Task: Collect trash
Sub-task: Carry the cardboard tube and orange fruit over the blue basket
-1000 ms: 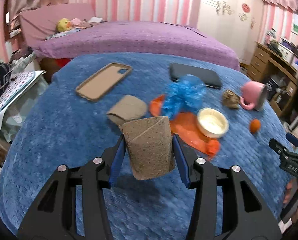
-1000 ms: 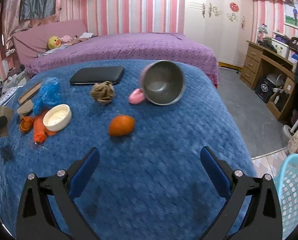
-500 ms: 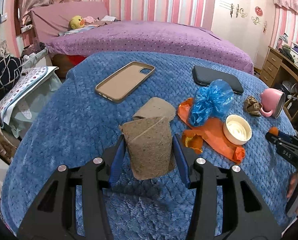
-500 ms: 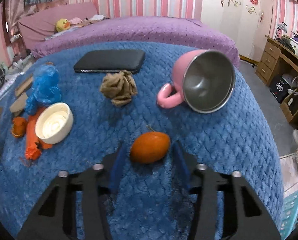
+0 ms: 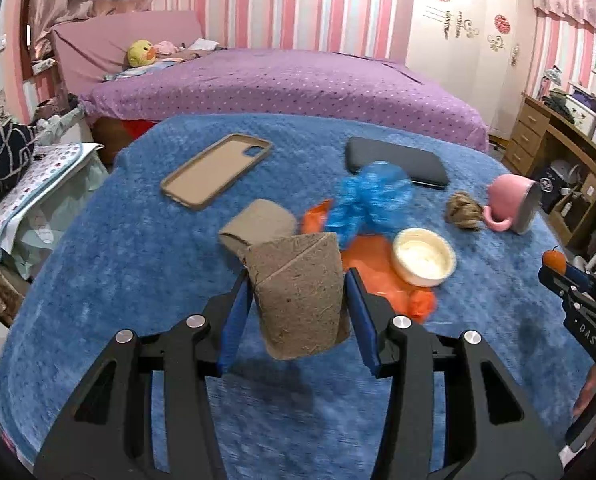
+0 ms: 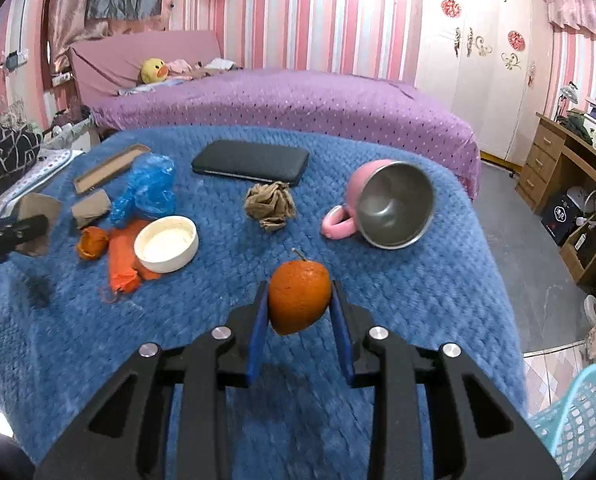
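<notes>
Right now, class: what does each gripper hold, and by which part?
The left gripper clamps a brown fibre pot by its two opposite side walls. The right gripper, jaws just closed, pinches a small orange fruit across its sides, lifted off the blanket.

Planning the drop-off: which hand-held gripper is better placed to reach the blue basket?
Probably the right hand-held gripper: it grips the orange, and the basket shows only at its lower right.

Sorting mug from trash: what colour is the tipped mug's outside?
Pink; right wrist view shows it best.
</notes>
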### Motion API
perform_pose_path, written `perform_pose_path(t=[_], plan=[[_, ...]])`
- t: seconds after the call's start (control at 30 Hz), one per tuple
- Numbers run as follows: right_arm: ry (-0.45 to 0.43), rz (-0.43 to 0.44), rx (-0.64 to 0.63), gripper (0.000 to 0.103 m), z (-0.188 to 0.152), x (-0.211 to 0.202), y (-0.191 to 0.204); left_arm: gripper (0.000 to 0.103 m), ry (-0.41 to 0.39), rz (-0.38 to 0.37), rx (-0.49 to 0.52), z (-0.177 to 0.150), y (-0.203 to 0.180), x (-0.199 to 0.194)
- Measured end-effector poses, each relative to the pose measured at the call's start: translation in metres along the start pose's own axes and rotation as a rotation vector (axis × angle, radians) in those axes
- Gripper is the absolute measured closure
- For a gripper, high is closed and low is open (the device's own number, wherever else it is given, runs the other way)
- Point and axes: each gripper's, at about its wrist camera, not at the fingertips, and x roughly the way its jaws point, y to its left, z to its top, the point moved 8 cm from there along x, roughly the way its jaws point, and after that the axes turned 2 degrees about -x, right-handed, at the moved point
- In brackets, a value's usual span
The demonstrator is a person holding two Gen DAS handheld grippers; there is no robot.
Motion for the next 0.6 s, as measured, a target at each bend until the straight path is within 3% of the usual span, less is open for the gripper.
perform_pose_path(t=[0.23, 0.6], plan=[[-0.013, -0.018, 0.039, 0.073, -0.013, -0.033, -0.027, 0.057, -0.006, -0.038, -0.003, -0.003, -0.033, -0.012], [0.0, -0.07, 0.101, 0.073, -0.049, -0.068, -0.084, 0.057, -0.036, -0.097, 0.079, -0.012, -0.095, -0.036]])
